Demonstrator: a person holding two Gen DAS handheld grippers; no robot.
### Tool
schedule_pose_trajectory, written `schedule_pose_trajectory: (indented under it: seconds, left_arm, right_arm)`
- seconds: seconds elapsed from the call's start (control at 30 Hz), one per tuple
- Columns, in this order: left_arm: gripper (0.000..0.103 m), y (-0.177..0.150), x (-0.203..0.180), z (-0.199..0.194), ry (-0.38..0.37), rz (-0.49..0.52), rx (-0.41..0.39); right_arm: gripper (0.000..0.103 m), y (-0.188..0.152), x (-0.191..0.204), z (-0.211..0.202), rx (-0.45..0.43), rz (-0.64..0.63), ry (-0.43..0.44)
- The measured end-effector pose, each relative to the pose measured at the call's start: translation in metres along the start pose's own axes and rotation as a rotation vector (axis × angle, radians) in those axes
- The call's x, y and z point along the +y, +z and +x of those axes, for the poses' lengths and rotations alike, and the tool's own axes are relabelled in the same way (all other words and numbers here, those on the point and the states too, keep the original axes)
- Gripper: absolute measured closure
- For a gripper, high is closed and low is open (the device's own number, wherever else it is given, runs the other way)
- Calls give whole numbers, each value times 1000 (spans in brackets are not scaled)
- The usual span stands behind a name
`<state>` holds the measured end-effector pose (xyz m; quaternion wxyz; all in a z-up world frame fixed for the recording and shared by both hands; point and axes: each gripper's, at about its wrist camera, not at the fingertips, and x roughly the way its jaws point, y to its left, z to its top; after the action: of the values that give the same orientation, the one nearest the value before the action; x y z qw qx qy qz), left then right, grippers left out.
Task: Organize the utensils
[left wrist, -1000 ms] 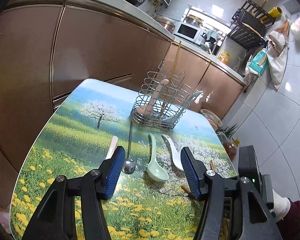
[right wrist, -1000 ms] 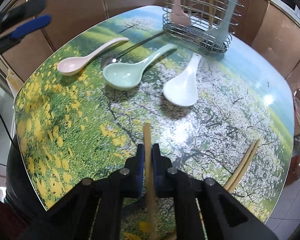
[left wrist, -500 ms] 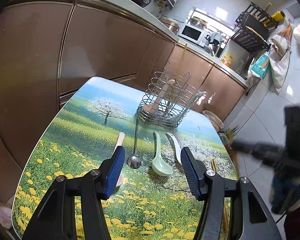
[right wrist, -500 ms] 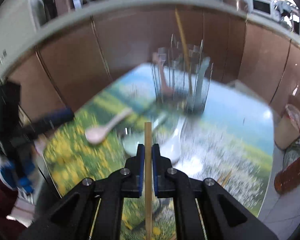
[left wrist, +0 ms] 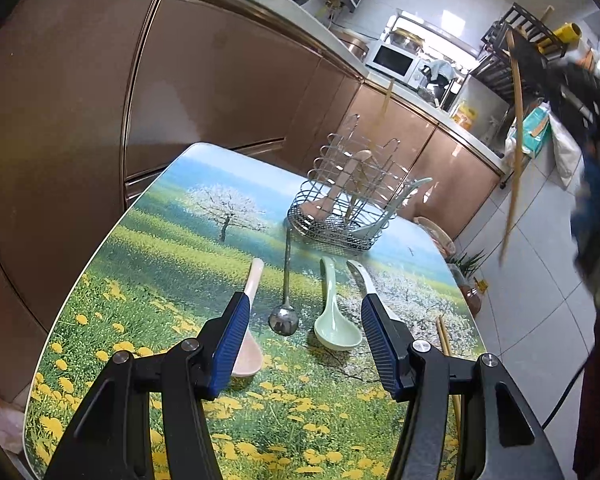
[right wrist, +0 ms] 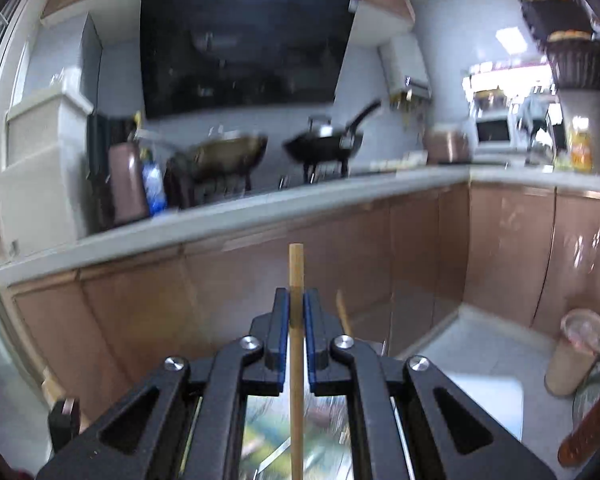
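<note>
My right gripper (right wrist: pixel 296 312) is shut on a wooden chopstick (right wrist: pixel 296 272) and holds it upright, high above the table; the chopstick also shows at the right of the left wrist view (left wrist: pixel 515 152). My left gripper (left wrist: pixel 302 332) is open and empty, low over the table. Between and beyond its fingers lie a pink spoon (left wrist: pixel 249 320), a metal spoon (left wrist: pixel 285 312), a green spoon (left wrist: pixel 334 320) and a white spoon (left wrist: pixel 364 280). A wire utensil basket (left wrist: pixel 340 216) stands at the table's far side with several utensils in it.
The floral table (left wrist: pixel 160 264) has loose chopsticks (left wrist: pixel 446 344) near its right edge. Brown cabinets (right wrist: pixel 380 240) and a counter with pans (right wrist: pixel 324 148) stand behind. A jar (right wrist: pixel 576 352) and a bottle (right wrist: pixel 592 428) sit on the floor at the right.
My right gripper has lifted the chopstick off the table and tilted up, so its view went from the tabletop to the kitchen counter. My left gripper has pulled back slightly.
</note>
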<state>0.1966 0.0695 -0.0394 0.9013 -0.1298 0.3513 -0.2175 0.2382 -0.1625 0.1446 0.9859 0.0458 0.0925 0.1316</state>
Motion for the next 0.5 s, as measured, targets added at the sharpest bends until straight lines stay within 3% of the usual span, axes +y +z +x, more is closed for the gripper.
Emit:
schedule_pose_trajectory:
  seconds: [0.2,0.5]
  left_arm:
    - [46,5,11,15,6,-9,17]
    - [46,14,20,31,-10,-29,19]
  right_arm:
    - [96,24,-15,41,-125,28,-39]
    - [96,-1,-51,86,-199,27,-175]
